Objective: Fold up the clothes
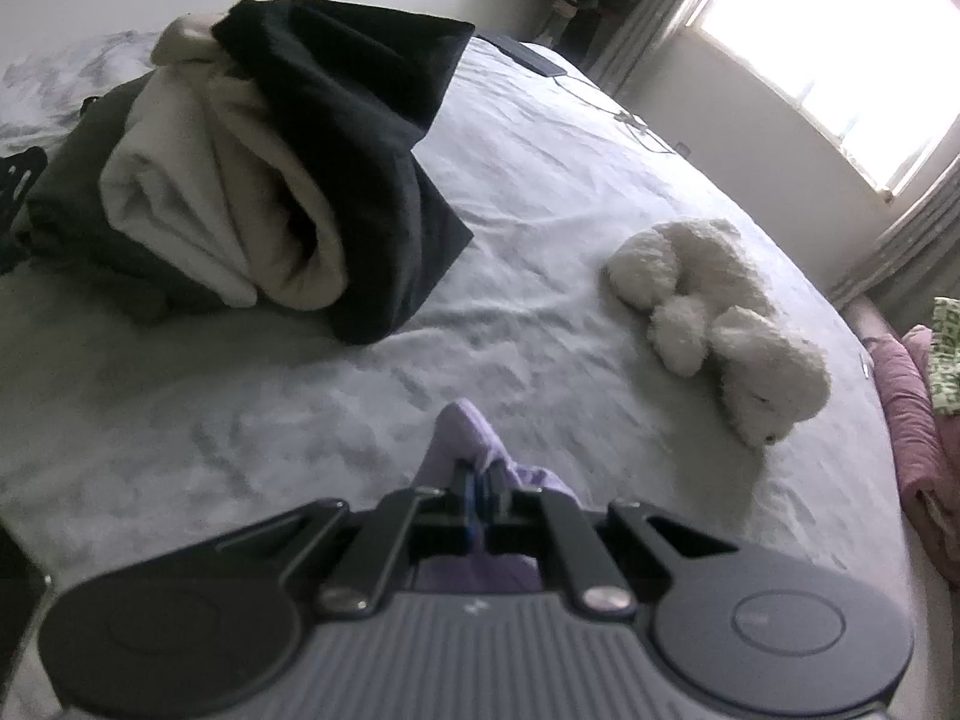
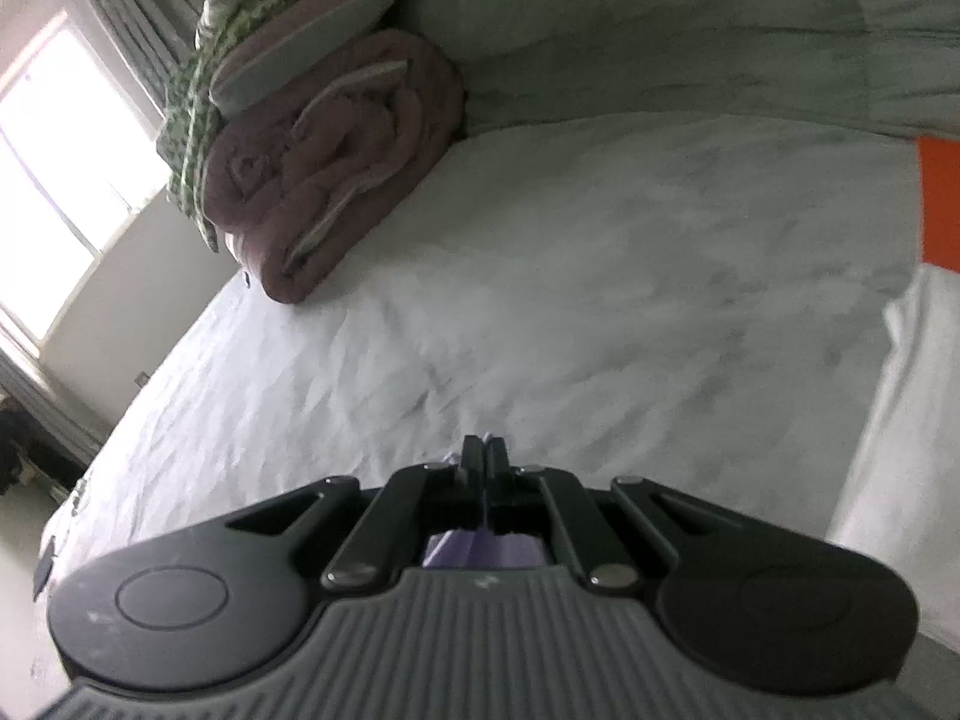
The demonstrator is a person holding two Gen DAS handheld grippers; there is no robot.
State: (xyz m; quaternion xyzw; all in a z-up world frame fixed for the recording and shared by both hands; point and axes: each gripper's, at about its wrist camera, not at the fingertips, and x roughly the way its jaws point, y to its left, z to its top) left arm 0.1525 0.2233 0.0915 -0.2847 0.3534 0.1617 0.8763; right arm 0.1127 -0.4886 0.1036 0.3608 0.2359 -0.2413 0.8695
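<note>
While held above white bed sheet (image 1: 540,192), lilac garment (image 1: 462,438) is pinched by left gripper (image 1: 480,474) and right gripper (image 2: 485,456), jaws clamped tight. Clothes pile (image 1: 258,156) and plush toy (image 1: 720,312) seen beyond.

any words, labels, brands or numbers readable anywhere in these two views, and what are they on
No text can be read in either view.
The small pale mark on the left gripper body is too small and blurred to read.
A similar faint mark on the right gripper body is also unreadable.
The green patterned cloth on the folded bedding shows only a pattern, no letters that can be made out.
The lilac garment and the white plush toy bear no visible writing.
</note>
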